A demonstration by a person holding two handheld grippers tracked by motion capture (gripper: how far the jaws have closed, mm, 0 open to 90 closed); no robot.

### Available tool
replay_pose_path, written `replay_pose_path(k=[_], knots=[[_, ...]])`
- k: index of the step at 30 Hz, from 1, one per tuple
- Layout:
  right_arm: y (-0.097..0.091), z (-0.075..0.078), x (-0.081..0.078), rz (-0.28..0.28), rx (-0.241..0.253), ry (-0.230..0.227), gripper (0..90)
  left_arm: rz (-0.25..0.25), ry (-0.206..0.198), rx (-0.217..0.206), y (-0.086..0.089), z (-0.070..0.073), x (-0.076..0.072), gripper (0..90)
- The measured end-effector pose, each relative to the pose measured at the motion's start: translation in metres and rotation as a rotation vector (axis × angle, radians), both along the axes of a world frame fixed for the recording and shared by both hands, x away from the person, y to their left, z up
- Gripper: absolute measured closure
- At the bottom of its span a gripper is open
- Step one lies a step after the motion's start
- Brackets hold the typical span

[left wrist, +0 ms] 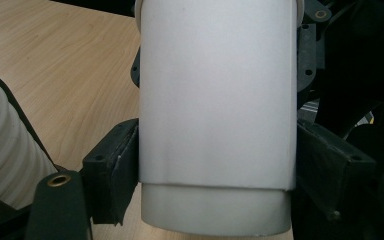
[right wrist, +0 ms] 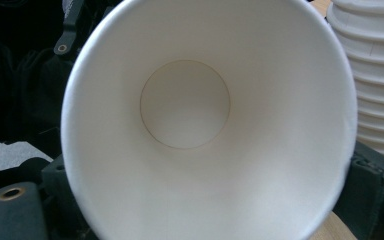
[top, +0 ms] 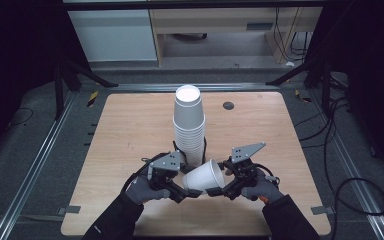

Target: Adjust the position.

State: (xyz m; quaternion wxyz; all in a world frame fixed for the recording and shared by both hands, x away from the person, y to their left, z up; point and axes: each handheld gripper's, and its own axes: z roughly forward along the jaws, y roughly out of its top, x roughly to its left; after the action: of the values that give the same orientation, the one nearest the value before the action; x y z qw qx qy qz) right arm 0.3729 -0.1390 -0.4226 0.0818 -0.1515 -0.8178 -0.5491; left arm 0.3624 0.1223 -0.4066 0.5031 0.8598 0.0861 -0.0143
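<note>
A single white paper cup [top: 205, 175] lies on its side just above the table, held between both grippers. My left gripper [top: 187, 190] is shut on its narrow base end; in the left gripper view the pads [left wrist: 125, 165] press the cup wall [left wrist: 217, 100] from both sides. My right gripper [top: 218, 190] is at the cup's wide mouth. The right gripper view looks straight into the cup [right wrist: 200, 125], with a jaw touching the rim on each side. A tall stack of upturned white cups [top: 189, 125] stands right behind the grippers.
The wooden table [top: 130, 130] has a small dark round disc [top: 228, 105] near its far edge. The cup stack [left wrist: 5, 145] is close beside the left gripper, and the same stack [right wrist: 375, 75] is close beside the right one. Cables trail on the floor at right.
</note>
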Motion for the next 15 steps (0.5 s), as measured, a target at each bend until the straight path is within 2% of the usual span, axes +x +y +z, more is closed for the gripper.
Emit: replay_pose_path(k=[15], knots=[[-0.0016,0.0016,-0.0006,-0.002,0.021,-0.008,12.5,0.003,0.007,-0.017,0.0006,0.0015,0.0007,22.5]])
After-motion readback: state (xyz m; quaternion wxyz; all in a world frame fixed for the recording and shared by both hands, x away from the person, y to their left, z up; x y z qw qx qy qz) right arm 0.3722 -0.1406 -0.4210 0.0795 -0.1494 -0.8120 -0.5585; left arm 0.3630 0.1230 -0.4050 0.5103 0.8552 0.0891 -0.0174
